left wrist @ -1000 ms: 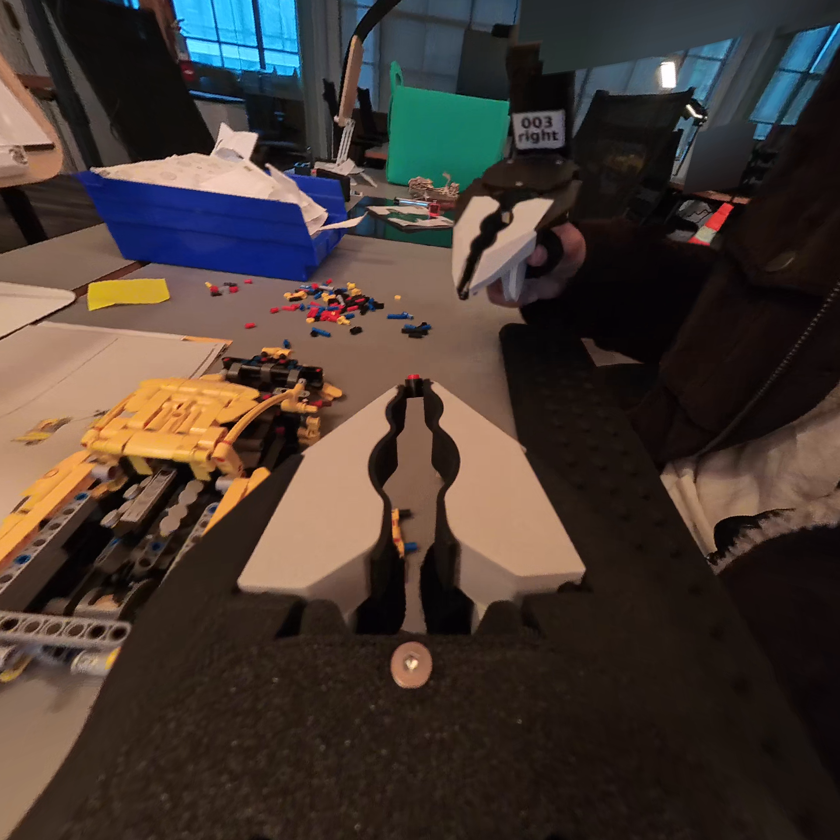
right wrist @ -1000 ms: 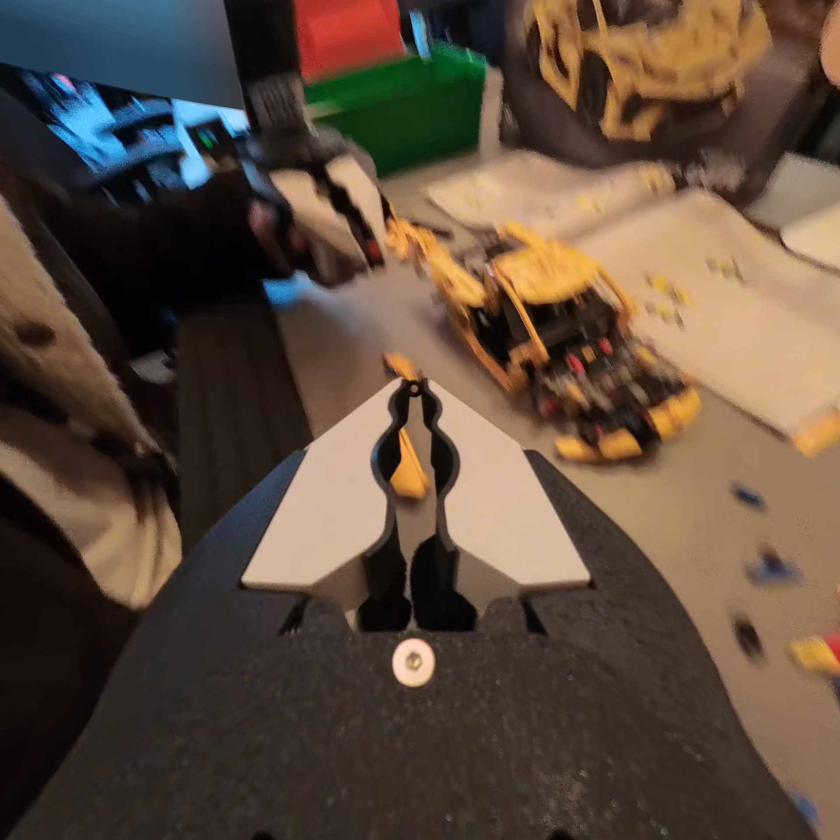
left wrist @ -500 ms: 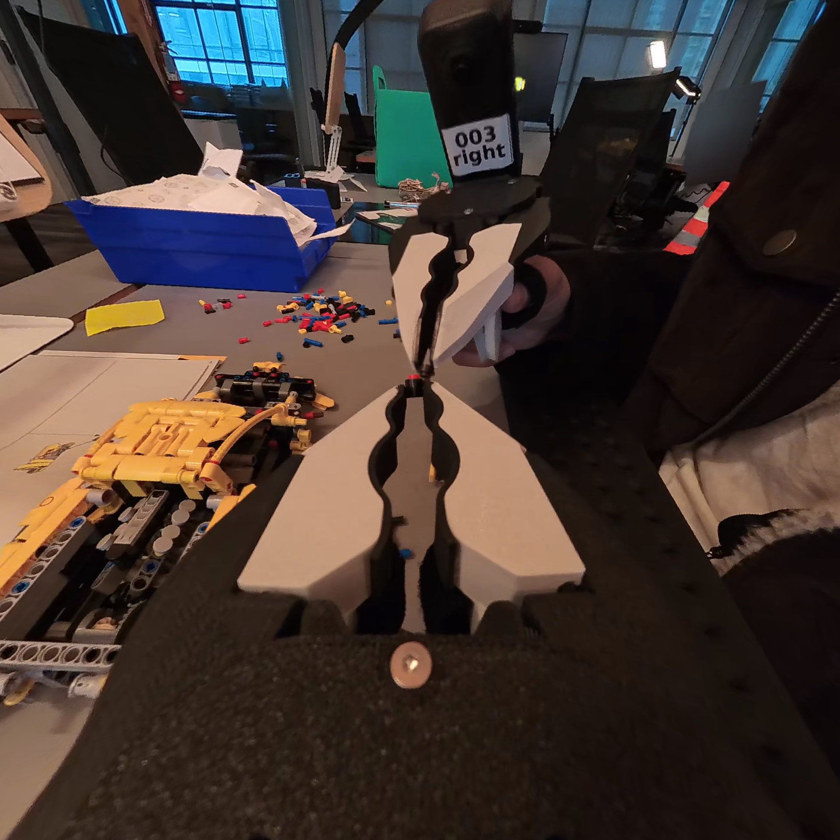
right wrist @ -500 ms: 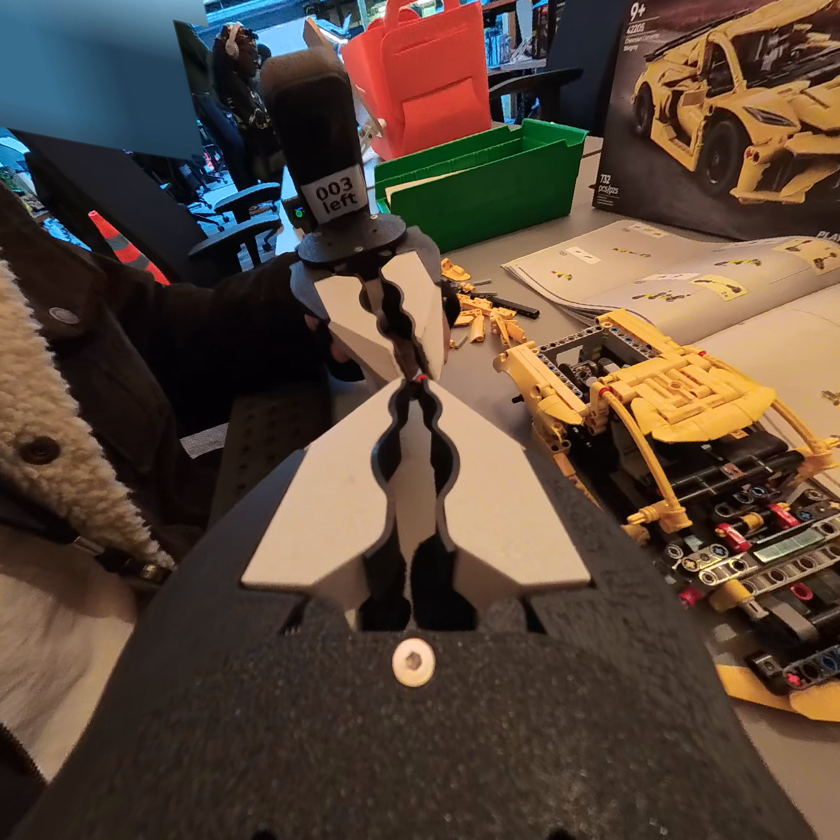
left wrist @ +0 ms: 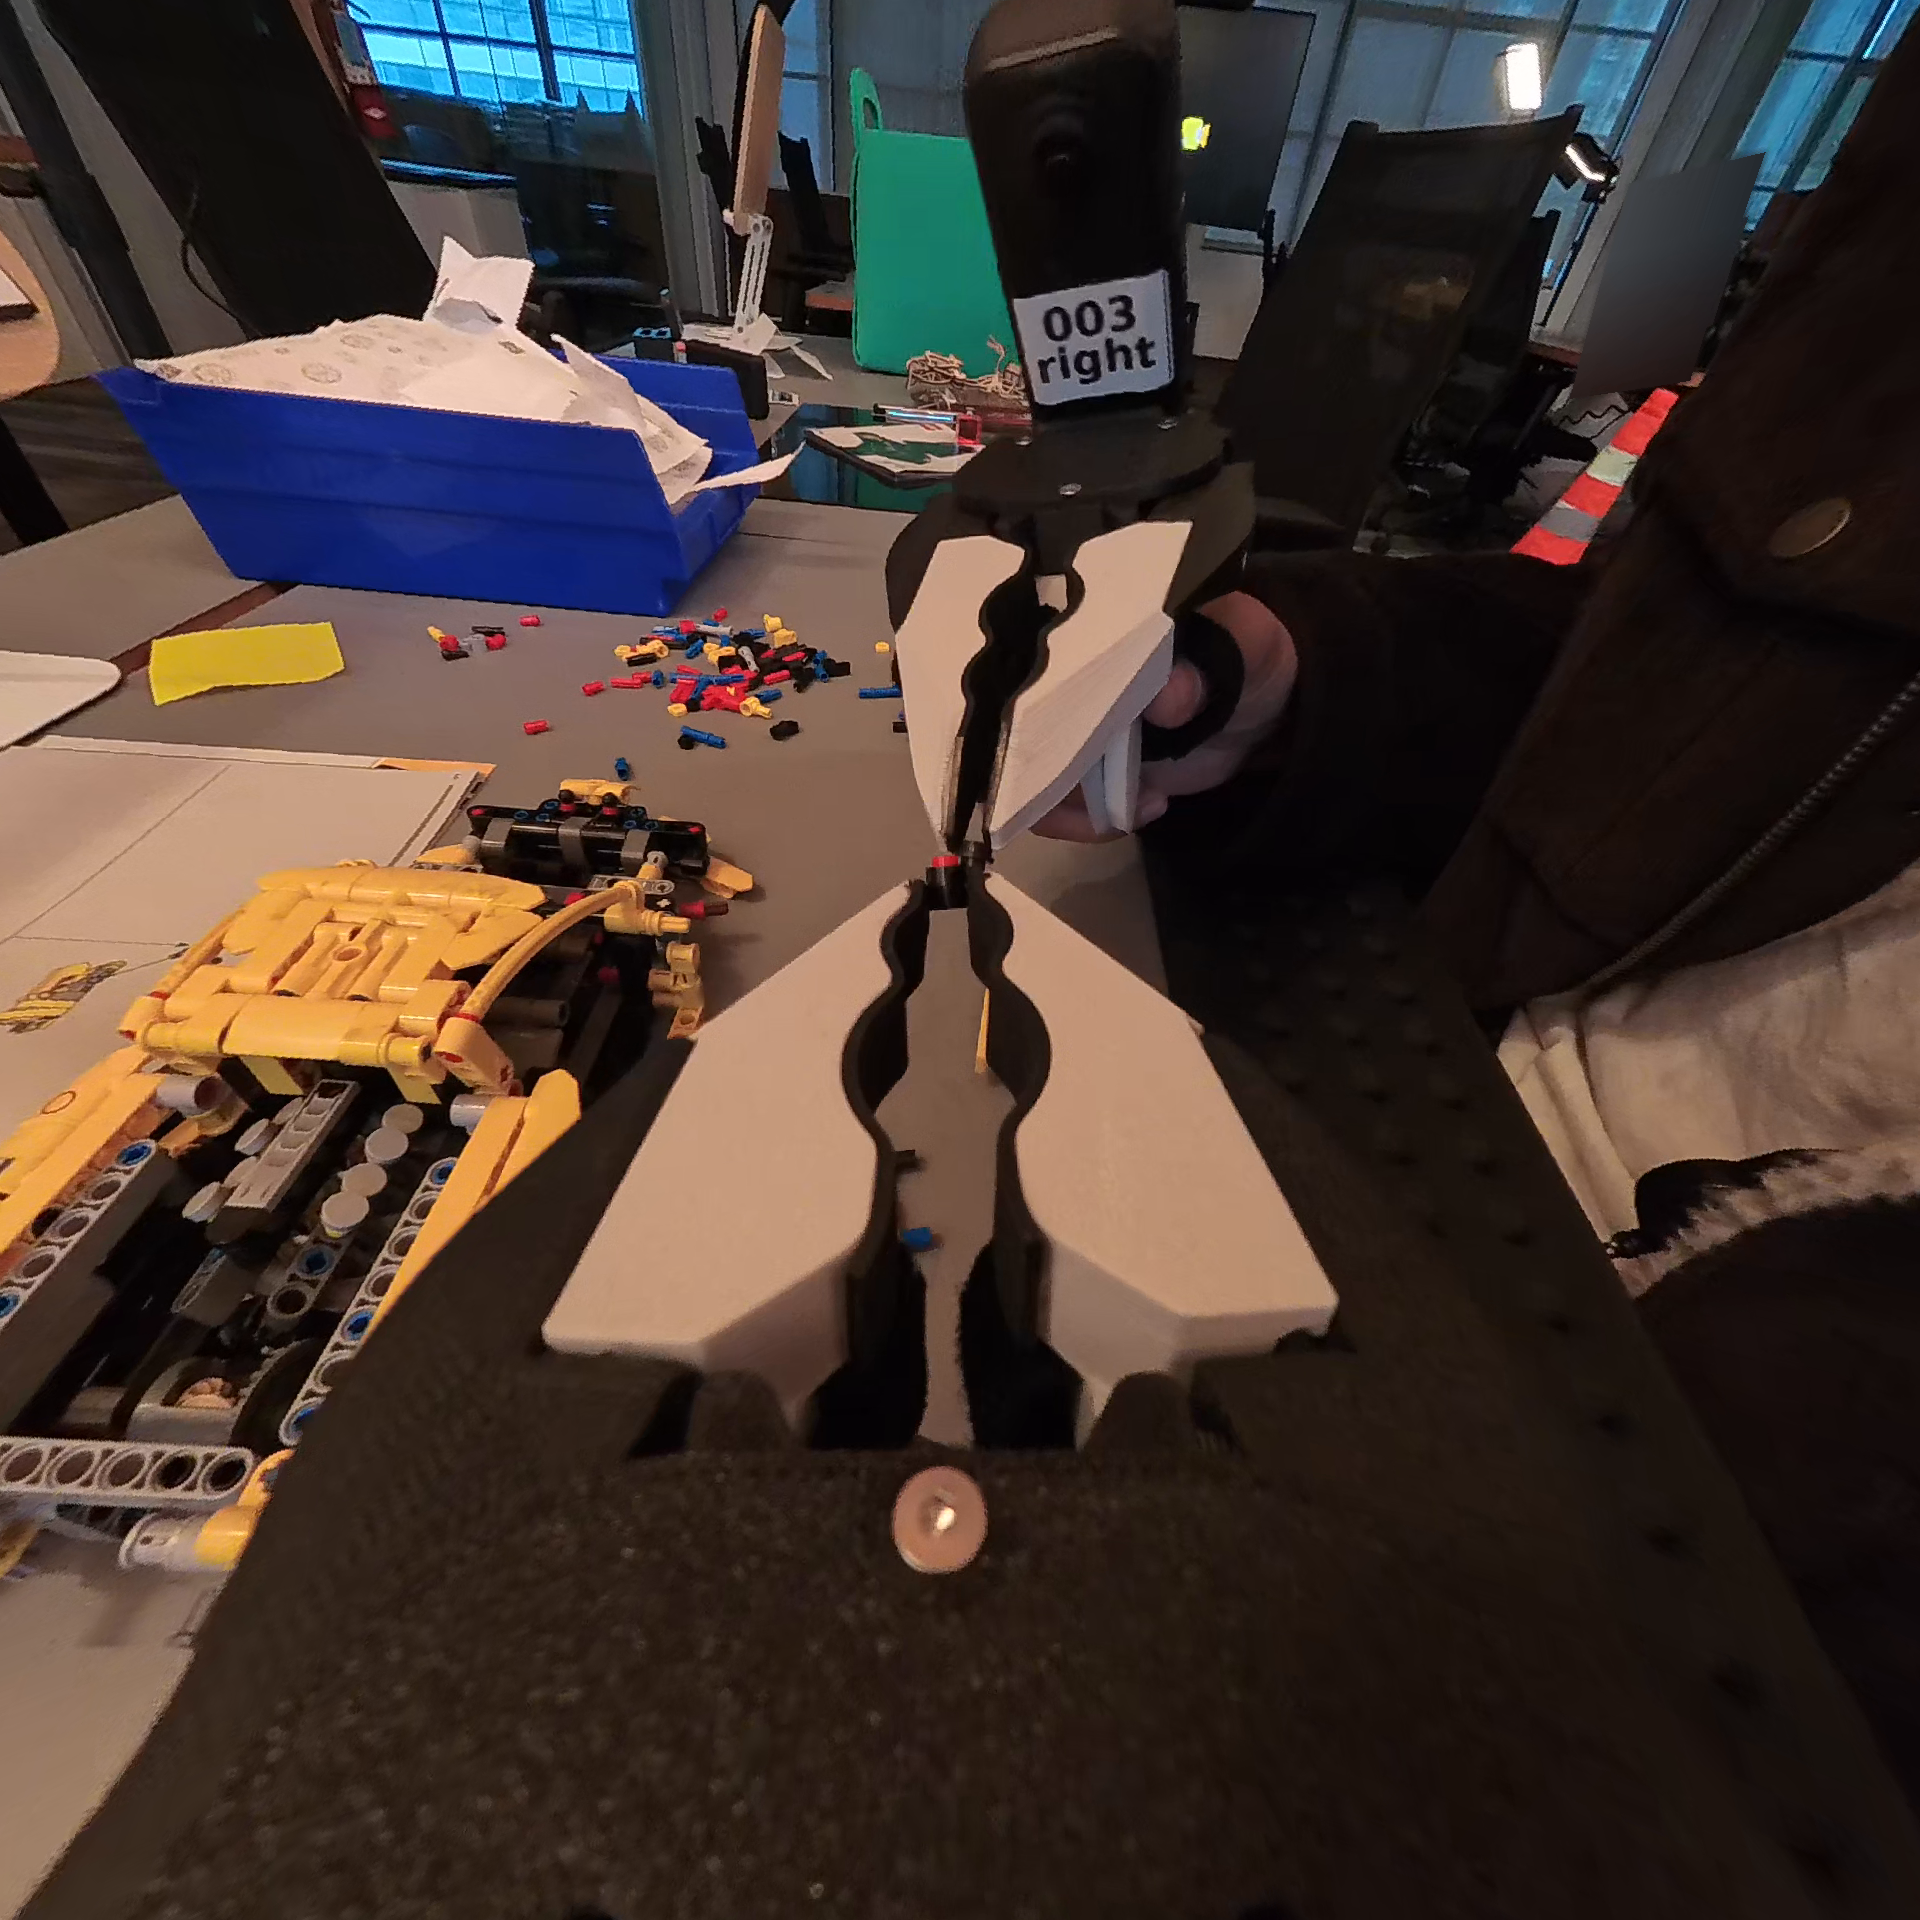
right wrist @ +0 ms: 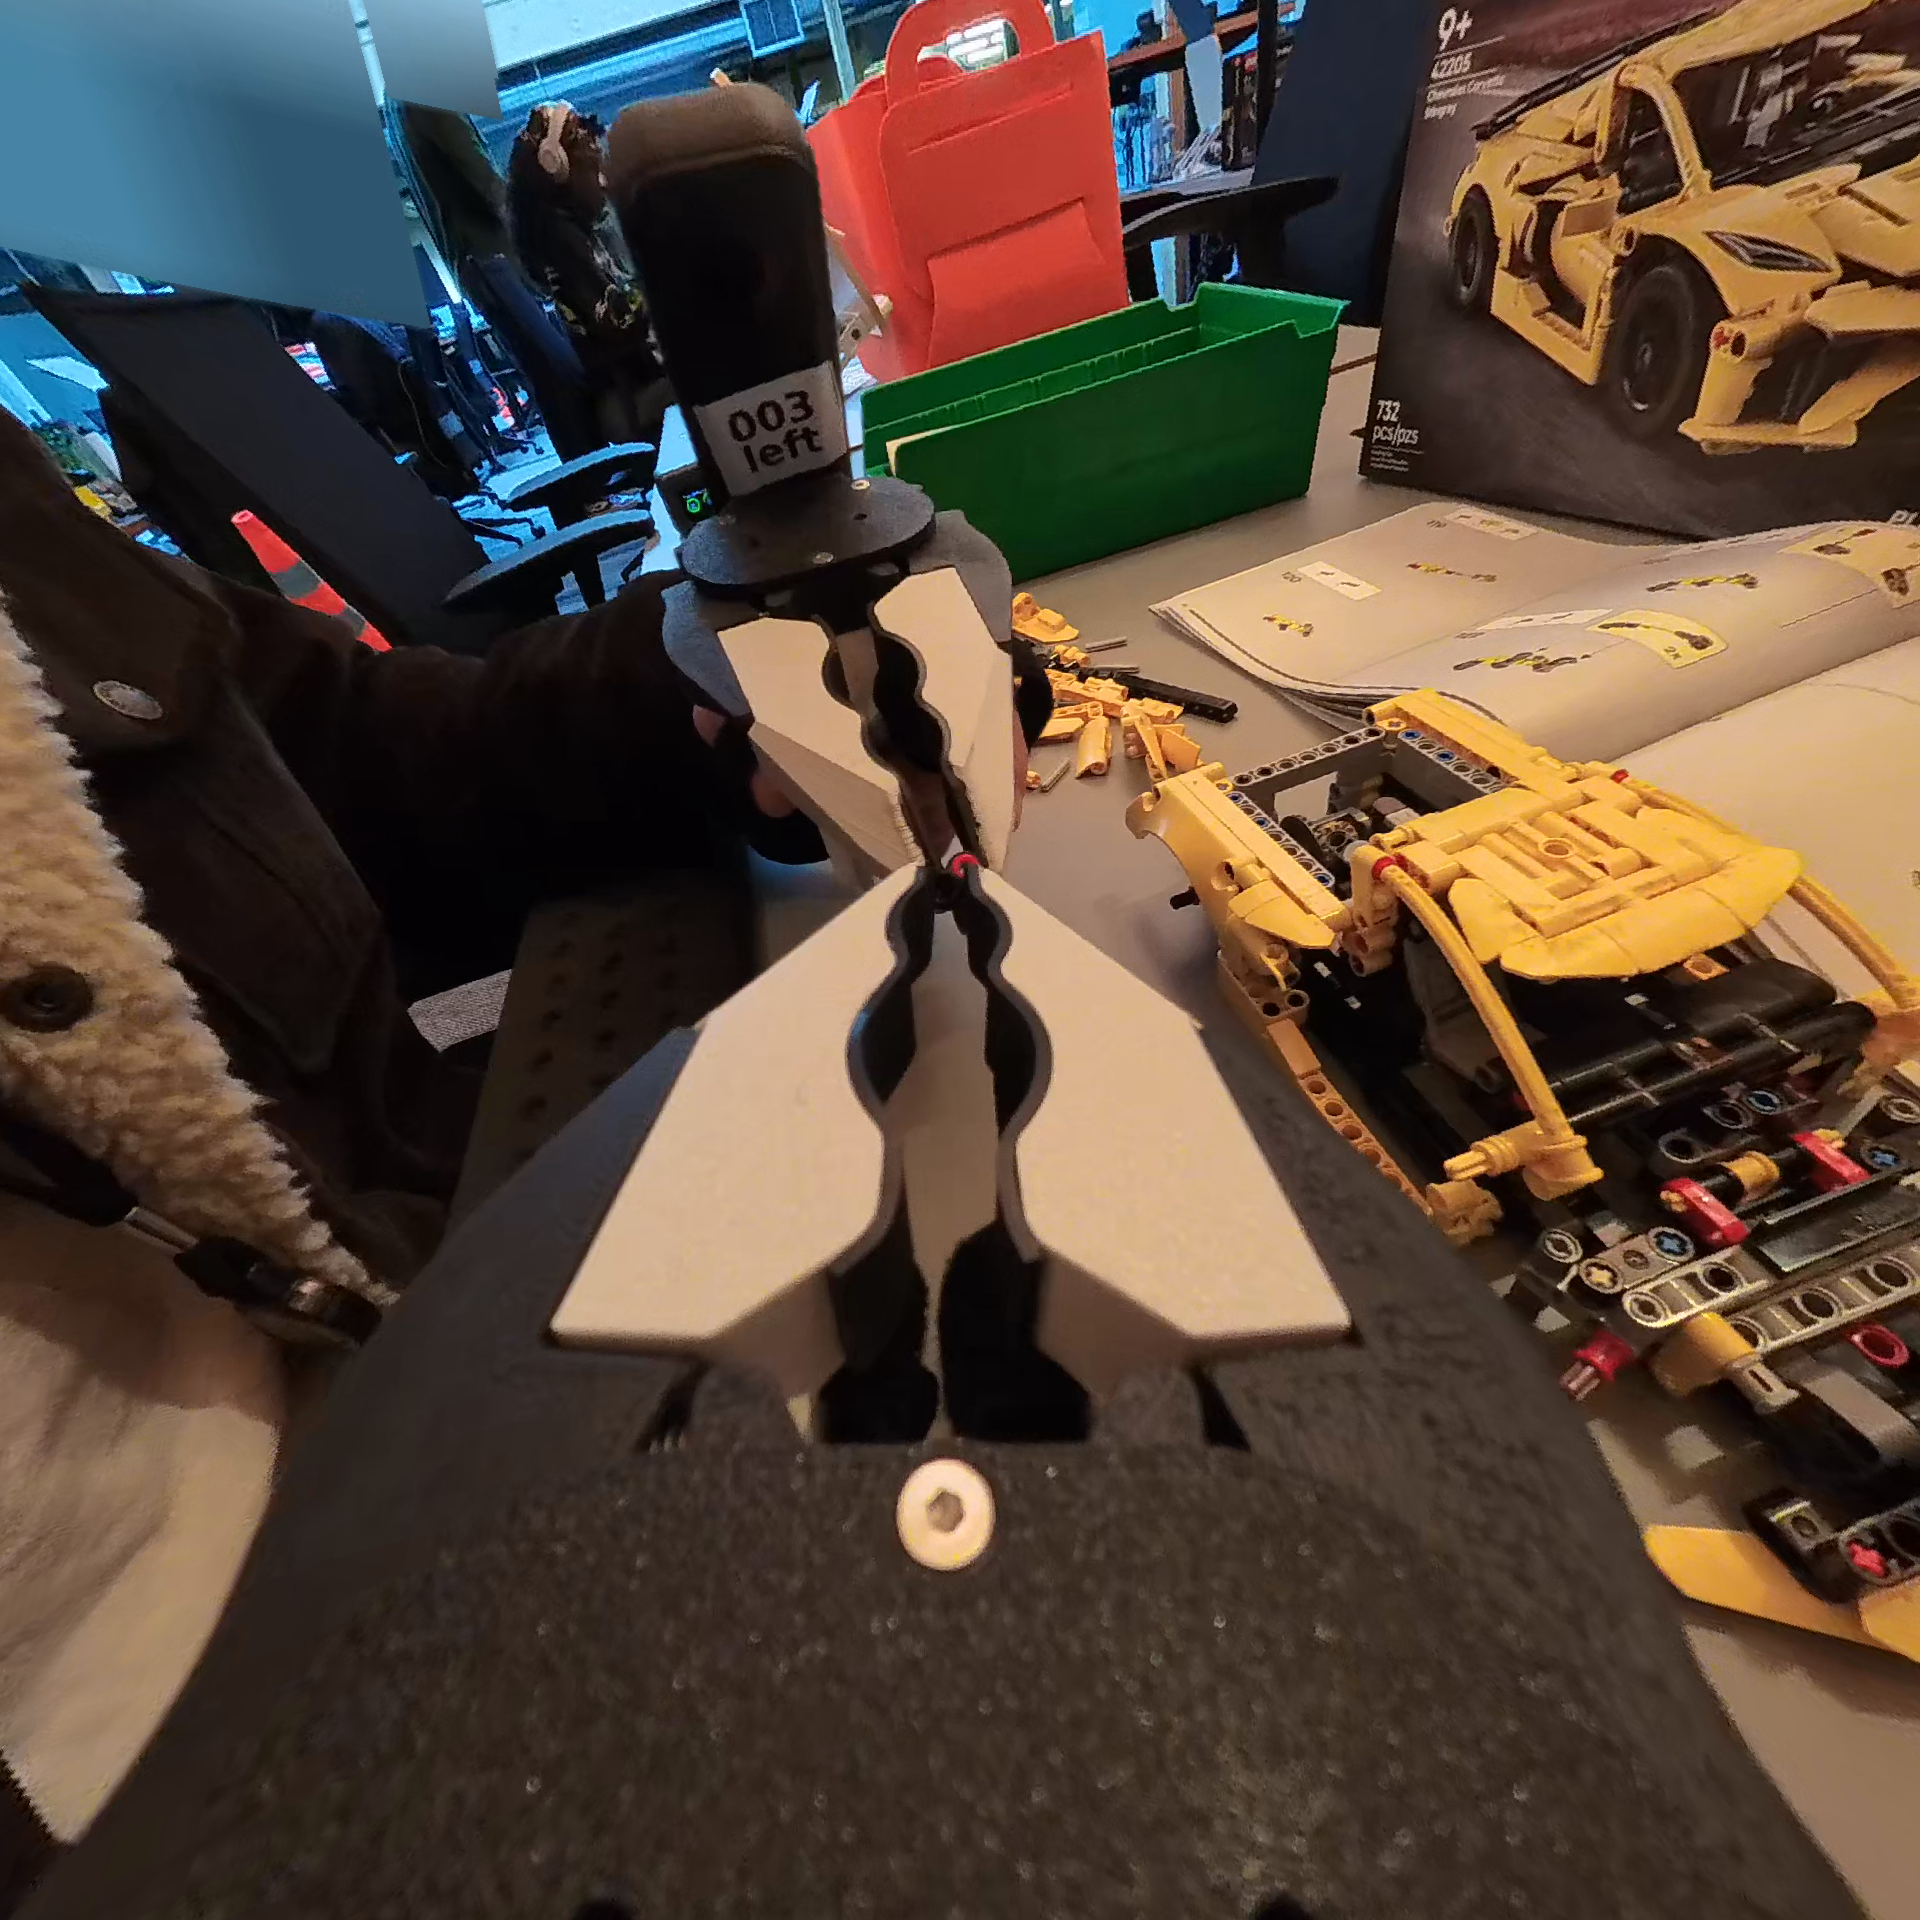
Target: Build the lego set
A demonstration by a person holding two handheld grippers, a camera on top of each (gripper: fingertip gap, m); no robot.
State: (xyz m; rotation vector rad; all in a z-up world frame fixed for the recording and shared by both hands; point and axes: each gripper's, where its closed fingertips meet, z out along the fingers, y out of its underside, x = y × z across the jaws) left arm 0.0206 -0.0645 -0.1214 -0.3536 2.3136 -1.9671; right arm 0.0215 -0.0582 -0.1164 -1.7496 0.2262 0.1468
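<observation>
Two tongs meet tip to tip above your grey counter [left wrist: 810,821]. The half-built yellow car [left wrist: 312,1039] sits on the counter beside them, next to an open booklet [right wrist: 1558,623]. Your left tongs [left wrist: 943,896] are closed on a small black-and-red pin [left wrist: 943,878]. Your right tongs [right wrist: 951,883] are closed on the same pin's other end.

Yellow panels over black and grey framework on the lego car [left wrist: 312,1039], red and blue pins dotted through it. Blue bin [left wrist: 436,488] holds white paper; a green bin [right wrist: 1101,436] sits before an orange-red bag [right wrist: 977,187]. Loose pieces [left wrist: 727,675] scatter red, blue, black, yellow.
</observation>
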